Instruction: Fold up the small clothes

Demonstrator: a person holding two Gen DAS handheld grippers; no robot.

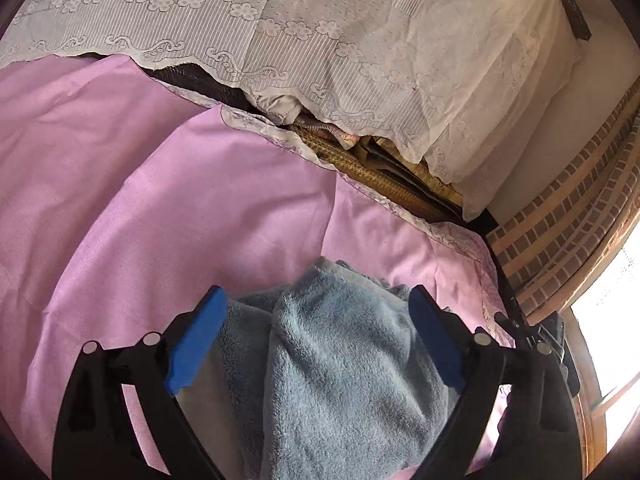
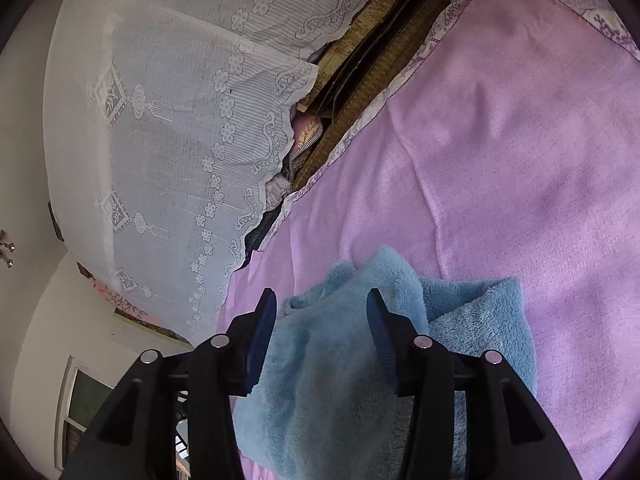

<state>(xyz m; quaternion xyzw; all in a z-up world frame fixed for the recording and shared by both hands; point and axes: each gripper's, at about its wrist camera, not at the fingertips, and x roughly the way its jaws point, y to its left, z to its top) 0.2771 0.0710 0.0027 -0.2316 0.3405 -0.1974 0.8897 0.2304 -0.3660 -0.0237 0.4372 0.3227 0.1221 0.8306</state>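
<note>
on the pink bedsheet (image 1: 120,208) lies the blue fleece garment (image 1: 332,360) (loosely bunched), between the wide-open pads of the left tool (image 1: 316,344); the right tool (image 2: 322,336), half open, straddles it too, gripping nothing.

The fleece (image 1: 340,360) is pale blue and plain. The sheet (image 1: 140,200) is plain lilac-pink with a floral-printed border. The lace (image 1: 320,20) is white, patterned with flowers and scrolls. The pads (image 1: 196,340) are blue on black fingers.
</note>
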